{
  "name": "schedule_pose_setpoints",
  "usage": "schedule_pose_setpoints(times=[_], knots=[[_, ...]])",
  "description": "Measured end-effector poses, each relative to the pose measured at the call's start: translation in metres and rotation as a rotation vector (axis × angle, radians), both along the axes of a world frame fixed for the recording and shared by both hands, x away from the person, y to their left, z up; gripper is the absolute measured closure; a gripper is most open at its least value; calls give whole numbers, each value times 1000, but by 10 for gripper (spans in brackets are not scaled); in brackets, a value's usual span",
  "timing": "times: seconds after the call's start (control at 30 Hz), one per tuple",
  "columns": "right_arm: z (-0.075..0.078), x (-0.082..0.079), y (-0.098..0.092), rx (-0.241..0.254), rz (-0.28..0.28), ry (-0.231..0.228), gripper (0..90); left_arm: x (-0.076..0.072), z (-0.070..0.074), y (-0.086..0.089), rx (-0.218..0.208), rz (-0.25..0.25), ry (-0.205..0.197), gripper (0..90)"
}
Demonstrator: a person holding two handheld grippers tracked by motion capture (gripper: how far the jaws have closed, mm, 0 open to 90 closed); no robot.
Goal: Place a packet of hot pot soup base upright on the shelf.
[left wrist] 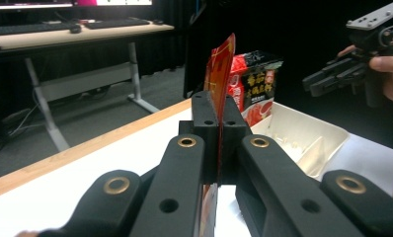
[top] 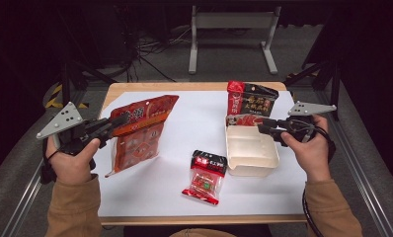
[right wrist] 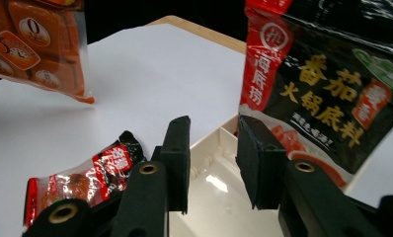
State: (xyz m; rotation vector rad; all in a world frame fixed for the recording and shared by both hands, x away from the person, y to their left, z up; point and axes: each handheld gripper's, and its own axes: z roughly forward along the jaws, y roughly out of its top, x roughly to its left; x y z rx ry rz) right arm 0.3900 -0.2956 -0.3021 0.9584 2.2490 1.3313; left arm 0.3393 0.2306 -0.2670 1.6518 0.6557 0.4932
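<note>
Your left gripper is clenched on the upper edge of the large orange-red snack bag, and the bag hangs from it over the left part of the white sheet that covers the wooden table. In the left gripper view the bag's thin edge stands upright, pinched flat between the two black jaws, with no gap left beside it. The bag's lower corner is down near the sheet; whether it touches, you cannot tell from the high view.

Your right gripper is released: in the right gripper view its pads stand apart with nothing between them. It hovers over the far end of the white plastic tray, which sits on the right part of the sheet and shows an inner partition. Leaning at the tray's far end is a black-and-red hotpot-base packet, standing nearly upright with its printed face towards you; in the right gripper view it rises just beyond the right jaw.

A small red-and-black snack packet lies flat on the sheet just left of the tray, near the front edge and well apart from the hanging bag.
</note>
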Motion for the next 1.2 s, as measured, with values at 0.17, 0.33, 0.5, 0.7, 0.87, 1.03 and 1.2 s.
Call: schedule_pose_setpoints(times=[0.17, 0.33, 0.5, 0.7, 0.87, 1.03, 1.2], knots=[[5, 0, 15, -7, 47, -20, 651, 2, 1, -11, 13, -37, -1, 900], [8, 1, 27, -4, 88, -30, 650, 2, 6, -25, 18, -80, -13, 900], [9, 1, 35, 2, 121, -37, 641, 4, 9, -38, 11, -116, -27, 900], [13, 2, 43, 23, 155, -47, 614, 9, 11, -54, -4, -159, -39, 900], [12, 5, 48, 17, 175, -42, 580, 11, 13, -64, -5, -179, -44, 900], [7, 10, 57, 33, 203, -30, 475, 12, 18, -74, -6, -203, -52, 900], [1, 16, 67, 38, 239, -27, 378, 11, 21, -81, -7, -229, -50, 900]])
